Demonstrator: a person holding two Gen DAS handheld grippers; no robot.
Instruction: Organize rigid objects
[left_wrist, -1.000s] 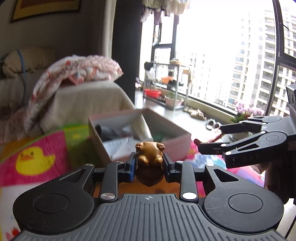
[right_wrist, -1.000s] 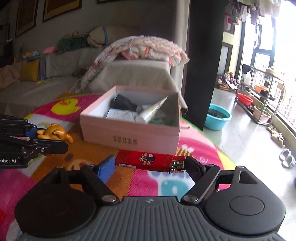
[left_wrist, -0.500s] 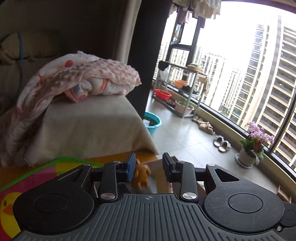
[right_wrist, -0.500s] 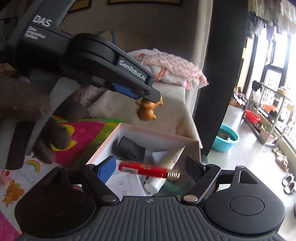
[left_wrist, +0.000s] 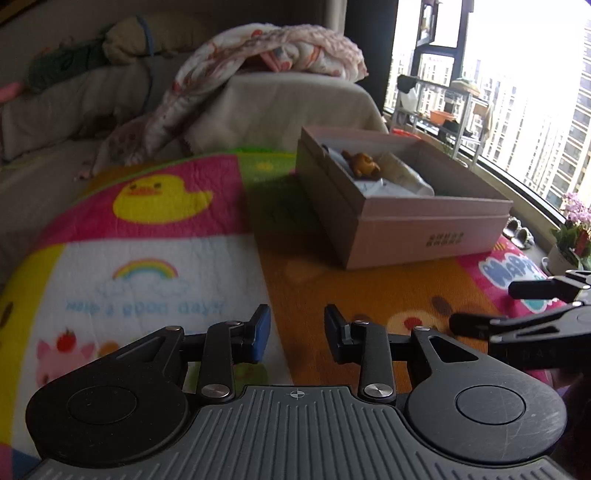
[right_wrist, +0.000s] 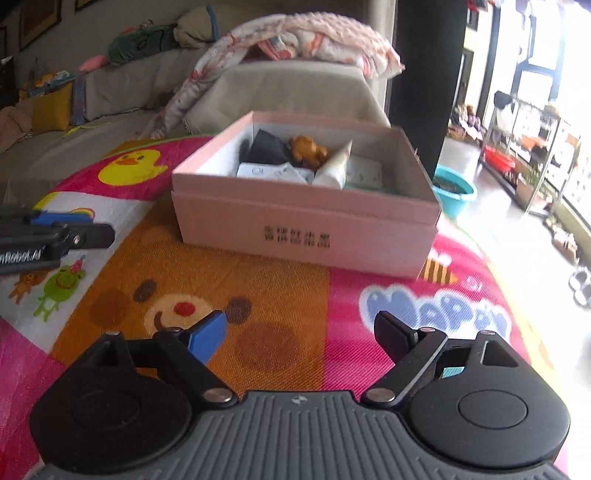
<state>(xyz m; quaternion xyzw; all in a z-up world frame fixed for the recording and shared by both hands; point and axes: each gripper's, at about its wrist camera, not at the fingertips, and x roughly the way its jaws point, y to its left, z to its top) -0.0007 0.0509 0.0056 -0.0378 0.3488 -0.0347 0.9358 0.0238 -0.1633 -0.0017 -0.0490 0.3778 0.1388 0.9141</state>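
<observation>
A pink cardboard box (right_wrist: 303, 232) stands open on a colourful cartoon mat (right_wrist: 258, 317). Inside lie a small golden-brown animal figurine (right_wrist: 308, 150), a black item (right_wrist: 267, 149), white packets and a white tube (right_wrist: 332, 170). The box (left_wrist: 424, 232) and figurine (left_wrist: 364, 164) also show in the left wrist view. My left gripper (left_wrist: 297, 334) is open and empty, low over the mat, short of the box. My right gripper (right_wrist: 299, 332) is open wide and empty, also over the mat in front of the box. The red box held earlier is not visible.
A sofa with a beige cover (right_wrist: 295, 88) and a pink blanket (right_wrist: 317, 40) stands behind the mat. A teal basin (right_wrist: 452, 188) sits on the floor to the right, a metal rack (right_wrist: 528, 147) by the window. A flower pot (left_wrist: 570, 240) stands near the glass.
Both grippers let go over the box and drew back low over the mat. The figurine now lies in the box. The red box has left my right gripper.
</observation>
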